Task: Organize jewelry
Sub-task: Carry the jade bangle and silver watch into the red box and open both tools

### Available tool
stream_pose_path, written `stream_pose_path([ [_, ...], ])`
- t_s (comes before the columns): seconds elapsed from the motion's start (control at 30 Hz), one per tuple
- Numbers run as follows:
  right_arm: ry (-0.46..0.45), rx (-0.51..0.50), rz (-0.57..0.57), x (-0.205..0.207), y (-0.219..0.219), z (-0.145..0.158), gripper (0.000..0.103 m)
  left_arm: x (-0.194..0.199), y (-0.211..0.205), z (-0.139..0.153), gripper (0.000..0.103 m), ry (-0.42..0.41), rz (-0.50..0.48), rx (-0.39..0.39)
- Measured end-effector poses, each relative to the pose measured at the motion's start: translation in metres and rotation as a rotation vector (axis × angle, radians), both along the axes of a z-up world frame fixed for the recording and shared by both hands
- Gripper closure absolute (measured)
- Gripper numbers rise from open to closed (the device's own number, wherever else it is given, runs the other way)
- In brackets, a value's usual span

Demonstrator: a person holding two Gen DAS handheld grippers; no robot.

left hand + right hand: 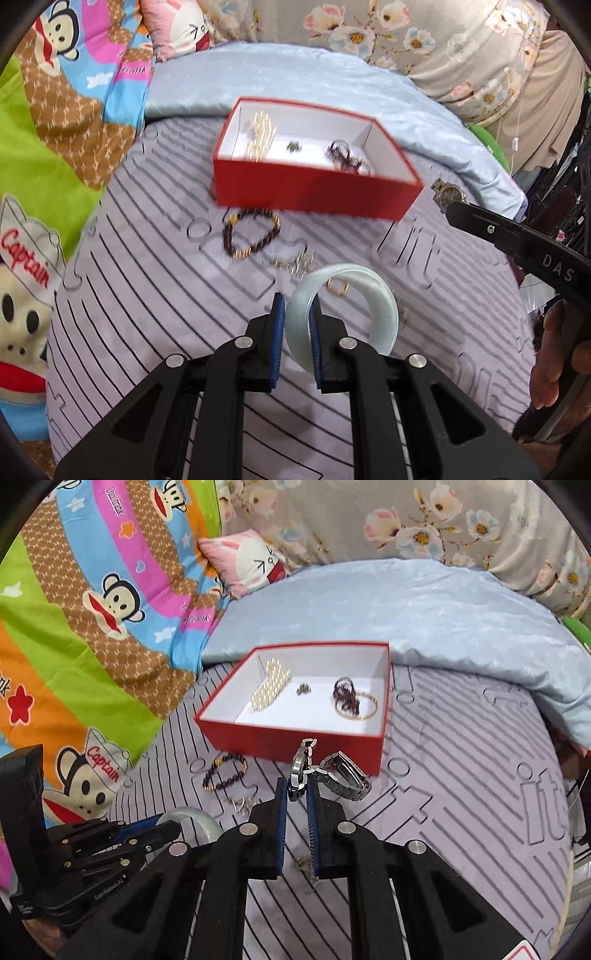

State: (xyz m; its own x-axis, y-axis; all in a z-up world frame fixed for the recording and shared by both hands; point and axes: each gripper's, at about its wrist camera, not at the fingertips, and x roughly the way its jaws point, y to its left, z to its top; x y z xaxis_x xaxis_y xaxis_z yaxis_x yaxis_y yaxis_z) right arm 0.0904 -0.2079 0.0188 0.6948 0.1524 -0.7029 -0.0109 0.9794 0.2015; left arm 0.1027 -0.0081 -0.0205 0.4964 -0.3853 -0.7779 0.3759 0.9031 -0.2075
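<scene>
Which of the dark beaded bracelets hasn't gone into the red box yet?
The dark beaded bracelet with gold beads, lying as an open loop on the striped mat before the red box. The other dark beaded bracelet is bunched inside.

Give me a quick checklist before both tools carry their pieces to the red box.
1. Left tool shut on pale bangle: ok.
2. Right tool shut on metal watch: ok, though its band hangs loose.
3. Red box open: ok.
4. Free floor inside the box: ok, bare white toward its front.
5. Left behind on the mat: not ok, dark bead bracelet outside the box.
</scene>
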Motion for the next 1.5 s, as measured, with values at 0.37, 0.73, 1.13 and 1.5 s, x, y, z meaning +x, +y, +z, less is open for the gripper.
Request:
stream_pose_path([
  [0.37,-0.088,-0.033,0.0,0.052,-0.01,0.051,0.093,0.063,-0.014,0.065,0.091,-0.152,0.031,-0.019],
  [0.73,-0.003,-0.022,0.003,0.128,-0.011,0.009,0.093,0.15,-0.056,0.045,0.091,-0.136,0.03,0.02],
  [1.13,0.099,-0.023,0.02,0.157,-0.006,-0.047,0.093,0.194,-0.074,-0.019,0.091,-0.024,0.033,0.084],
  [1.5,0.091,-0.041,0.012,0.162,-0.007,-0.053,0.091,0.202,-0.072,-0.022,0.087,-0.031,0.046,0.069],
])
